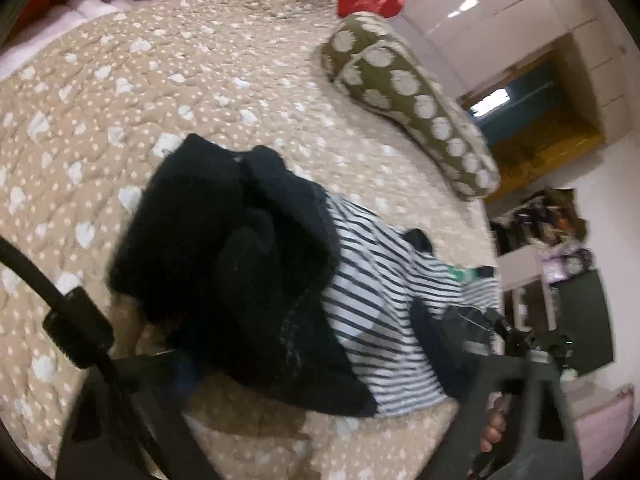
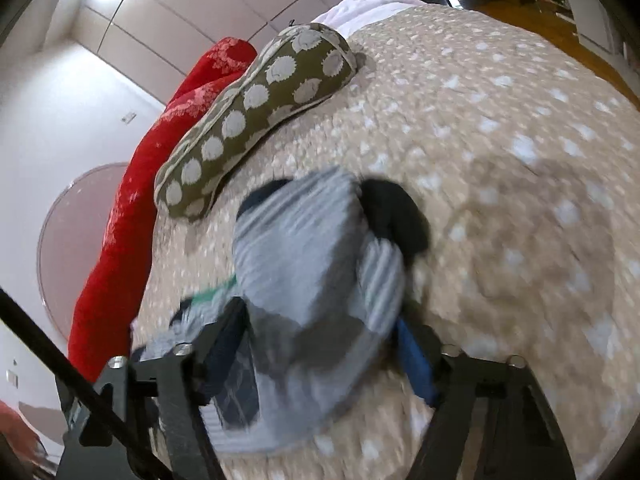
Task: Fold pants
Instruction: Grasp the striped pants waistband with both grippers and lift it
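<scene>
A dark navy pair of pants (image 1: 236,264) lies crumpled on the beige quilted bed (image 1: 120,92), partly over a navy-and-white striped garment (image 1: 376,312). My left gripper (image 1: 304,420) hovers just before the heap with its fingers wide apart and nothing between them. In the right wrist view the striped garment (image 2: 308,264) is blurred and lies between the blue-padded fingers (image 2: 416,360) of my right gripper (image 2: 324,356). Whether they pinch it I cannot tell. A dark bit of the pants (image 2: 396,212) shows beyond it.
An olive pillow with white dots (image 1: 412,96) lies at the far side of the bed, also in the right wrist view (image 2: 256,108). A red blanket (image 2: 148,200) runs along the bed's edge. White wardrobes (image 1: 520,8) and a cluttered shelf (image 1: 540,220) stand beyond.
</scene>
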A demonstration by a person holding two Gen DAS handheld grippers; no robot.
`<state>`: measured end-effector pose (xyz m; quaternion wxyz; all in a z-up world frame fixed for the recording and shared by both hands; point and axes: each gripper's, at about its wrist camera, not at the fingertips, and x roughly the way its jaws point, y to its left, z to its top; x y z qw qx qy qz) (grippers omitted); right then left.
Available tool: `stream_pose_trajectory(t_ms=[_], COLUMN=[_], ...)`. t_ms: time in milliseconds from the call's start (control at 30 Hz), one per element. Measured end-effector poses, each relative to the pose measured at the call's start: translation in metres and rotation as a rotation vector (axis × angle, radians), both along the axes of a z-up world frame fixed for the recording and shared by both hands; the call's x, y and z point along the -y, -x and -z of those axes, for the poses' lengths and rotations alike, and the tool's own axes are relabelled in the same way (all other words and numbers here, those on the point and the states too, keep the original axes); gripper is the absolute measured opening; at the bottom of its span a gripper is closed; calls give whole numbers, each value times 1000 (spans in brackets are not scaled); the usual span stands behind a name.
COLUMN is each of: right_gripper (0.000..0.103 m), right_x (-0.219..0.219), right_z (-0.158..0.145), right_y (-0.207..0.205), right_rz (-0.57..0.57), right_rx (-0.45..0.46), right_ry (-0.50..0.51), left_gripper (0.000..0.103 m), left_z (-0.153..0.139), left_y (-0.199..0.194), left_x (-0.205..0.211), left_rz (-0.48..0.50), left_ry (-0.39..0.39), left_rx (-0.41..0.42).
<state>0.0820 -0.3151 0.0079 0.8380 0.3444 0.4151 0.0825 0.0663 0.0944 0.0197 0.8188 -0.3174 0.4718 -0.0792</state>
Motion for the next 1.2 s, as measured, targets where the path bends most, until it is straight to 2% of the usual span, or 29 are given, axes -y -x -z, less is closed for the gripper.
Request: stream_pose_trajectory(t_ms=[33,67,133,267,500,567,667,700,733,800,867,933,1000,1067,1133,1200], right_gripper=[32,27,18,15,14,15,23,25,26,31,33,33,33,38,49,49], right_x=[4,7,7,-3,-7,-9,-11,-8,-3,3,3,-4,-22,-49,-85,-126], right_z=[4,6,-3,-33,-69,-63,-37,-28,-22,-23,-32,-43,-54,-61,-61,-57], right_y=[-6,-9,-6,16,83,102,116,122,130,144,156,164,174,174,174,170], right_rz=[7,10,16,-1,2,-2,19,36,46,60,54,20,-66,-198,-344,-489], right_rx=[-11,-15,2,34,91,80,-7,-44,-59,-45,-15,20,78,129,170,195], right_ry=[-60,-123,-130,-41,11,46,135,160,151,136,183,230,257,260,262,301], left_gripper=[25,16,13,12,12,15,18,18,19,21,25,28,30,31,31,31], left_z=[0,0,-5,-25,-62,-60,-36,-29,-25,-29,-40,-51,-59,-61,-59,-55], left_y=[-4,-7,-6,11,68,82,86,89,94,106,119,130,138,142,142,140], left_x=[2,2,-1,-2,-1,0,-5,-10,-18,-28,-36,-40,-39,-36,-32,-28], left_rz=[-1,12,21,31,62,60,44,37,38,34,24,25,26,32,42,49], left_ry=[-38,-42,-24,-34,-79,-129,-197,-188,-142,-102,-110,-106,-116,-94,-48,-13], left_rx=[-22,-35,-27,20,102,109,26,-5,-14,5,36,62,84,90,83,73])
